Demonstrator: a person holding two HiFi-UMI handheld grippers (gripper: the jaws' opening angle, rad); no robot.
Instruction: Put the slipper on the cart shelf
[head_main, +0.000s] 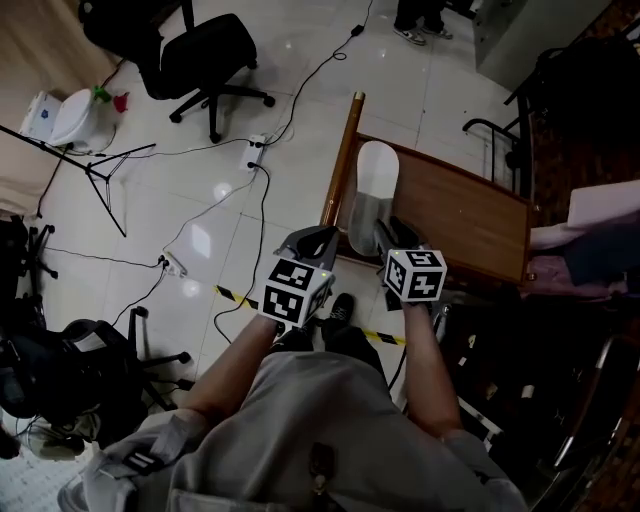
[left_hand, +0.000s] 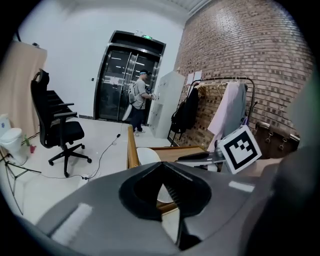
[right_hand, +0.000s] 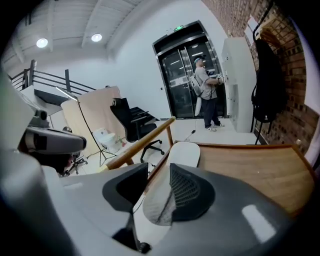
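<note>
A white slipper (head_main: 372, 190) lies flat on the wooden cart shelf (head_main: 470, 215), close to the shelf's left rail. My right gripper (head_main: 385, 232) hovers at the slipper's near end. In the right gripper view its jaws (right_hand: 159, 170) stand apart, with the slipper (right_hand: 182, 155) lying between and ahead of them; the left jaw is clear of it. My left gripper (head_main: 315, 240) hangs just left of the rail, off the shelf, and its jaws (left_hand: 161, 166) meet at the tips with nothing held. Part of the slipper (left_hand: 145, 156) shows behind them.
A wooden rail (head_main: 340, 160) runs along the shelf's left edge. On the white floor are cables, a power strip (head_main: 255, 150), a black office chair (head_main: 205, 60) and a tripod (head_main: 95, 170). A clothes rack (left_hand: 225, 105) lines the brick wall; a person (left_hand: 141, 100) stands by the doors.
</note>
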